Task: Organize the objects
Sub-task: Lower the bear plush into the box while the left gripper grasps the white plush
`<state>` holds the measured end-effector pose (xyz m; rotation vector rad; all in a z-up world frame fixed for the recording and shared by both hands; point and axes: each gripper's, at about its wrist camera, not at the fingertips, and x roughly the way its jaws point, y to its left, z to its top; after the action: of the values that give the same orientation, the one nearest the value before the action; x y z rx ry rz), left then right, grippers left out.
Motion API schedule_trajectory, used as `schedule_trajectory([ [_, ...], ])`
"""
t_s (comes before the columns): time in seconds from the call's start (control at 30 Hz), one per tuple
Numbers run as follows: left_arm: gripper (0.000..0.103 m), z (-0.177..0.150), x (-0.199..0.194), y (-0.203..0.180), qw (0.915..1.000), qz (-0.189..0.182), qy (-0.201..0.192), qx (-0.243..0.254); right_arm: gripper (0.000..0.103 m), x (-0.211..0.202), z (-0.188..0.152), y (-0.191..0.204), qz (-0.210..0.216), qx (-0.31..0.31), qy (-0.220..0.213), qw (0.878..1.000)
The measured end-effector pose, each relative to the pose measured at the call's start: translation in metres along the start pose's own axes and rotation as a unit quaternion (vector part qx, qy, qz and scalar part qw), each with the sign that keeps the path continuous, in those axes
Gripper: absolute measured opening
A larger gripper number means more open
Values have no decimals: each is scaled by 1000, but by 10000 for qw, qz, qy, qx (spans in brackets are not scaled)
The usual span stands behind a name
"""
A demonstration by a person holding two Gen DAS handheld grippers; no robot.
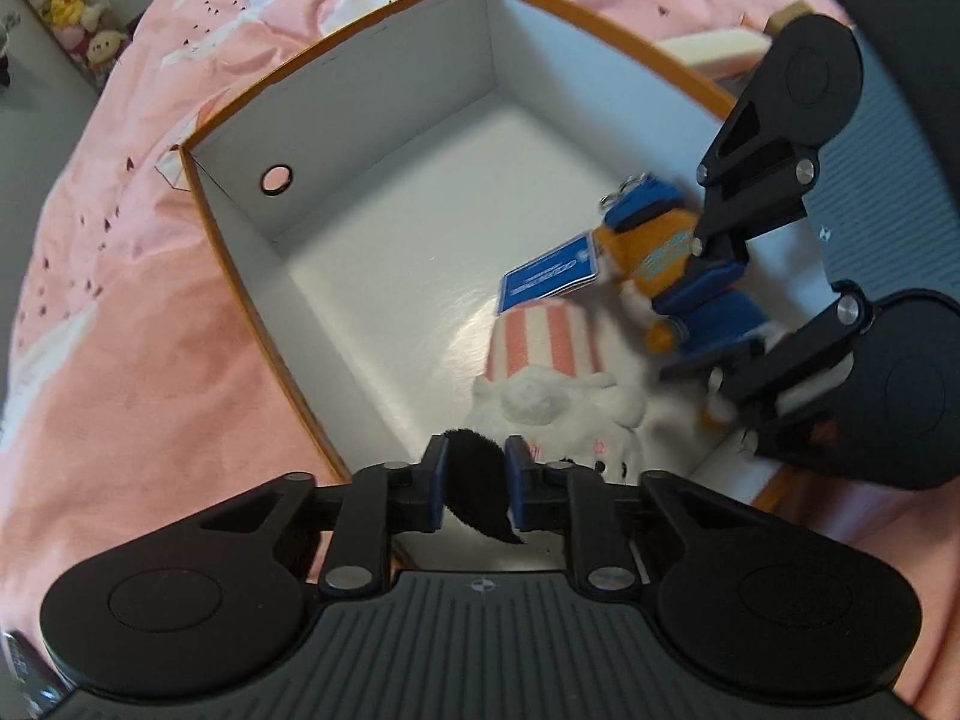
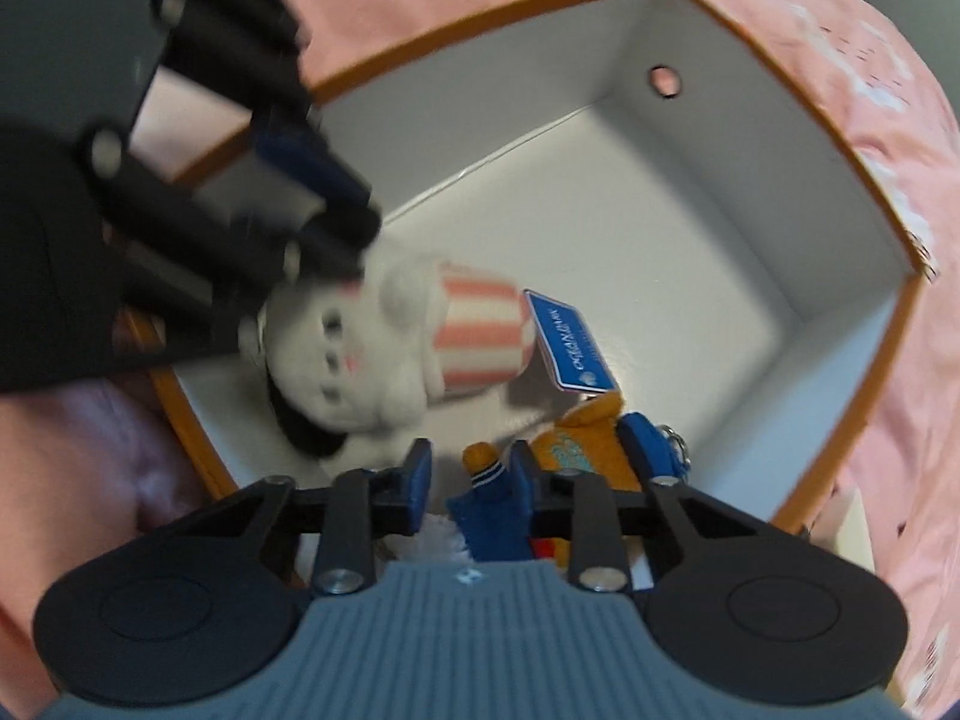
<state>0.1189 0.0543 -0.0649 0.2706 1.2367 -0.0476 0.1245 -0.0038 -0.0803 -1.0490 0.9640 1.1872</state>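
Note:
A white-walled box with orange edges (image 1: 384,90) (image 2: 750,180) lies open on pink bedding. Inside it is a white plush toy (image 1: 540,402) (image 2: 360,348) with a pink-striped cap. My left gripper (image 1: 477,477) is shut on the toy's black furry part (image 1: 474,480). In the right wrist view the left gripper (image 2: 336,210) is blurred at the upper left, over the toy's head. An orange plush toy in blue clothes (image 1: 660,258) (image 2: 588,438) with a blue tag (image 1: 549,279) (image 2: 570,348) lies against the box's wall. My right gripper (image 1: 714,309) (image 2: 471,480) is shut on its blue body.
Pink patterned bedding (image 1: 120,300) (image 2: 870,120) surrounds the box. A round hole (image 1: 276,180) (image 2: 663,81) pierces one box wall. A cream box (image 1: 714,48) lies past the far rim. Small plush toys (image 1: 72,12) are stacked at the upper left.

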Motion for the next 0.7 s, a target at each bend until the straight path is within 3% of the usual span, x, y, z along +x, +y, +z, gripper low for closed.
schedule_trajectory([
  [0.07,20,0,2,-1,10000,24,14,66,12,5,0,1,-138,-164,46,9998],
  [0.2,18,0,5,0,10000,-39,68,-44,10,-8,-5,-3,-193,-134,-156,9996],
  [0.3,16,2,7,2,9994,-225,157,-198,9,-31,-13,-17,224,62,-554,9982],
  [0.33,16,3,7,3,9993,-230,145,-238,0,-39,-17,-23,364,117,-669,9970],
  [0.43,16,7,8,5,9984,-367,209,-363,0,-48,-29,-42,722,255,-591,9953],
  [0.57,16,9,10,-1,9988,-267,260,-308,0,-33,-40,-34,0,-220,57,9997],
  [0.63,14,10,13,-3,9979,-409,348,-358,6,-33,-44,-32,-70,-240,68,9997],
  [0.7,14,10,20,-2,9960,-561,468,-507,9,-41,-46,-32,67,-180,-199,9996],
])
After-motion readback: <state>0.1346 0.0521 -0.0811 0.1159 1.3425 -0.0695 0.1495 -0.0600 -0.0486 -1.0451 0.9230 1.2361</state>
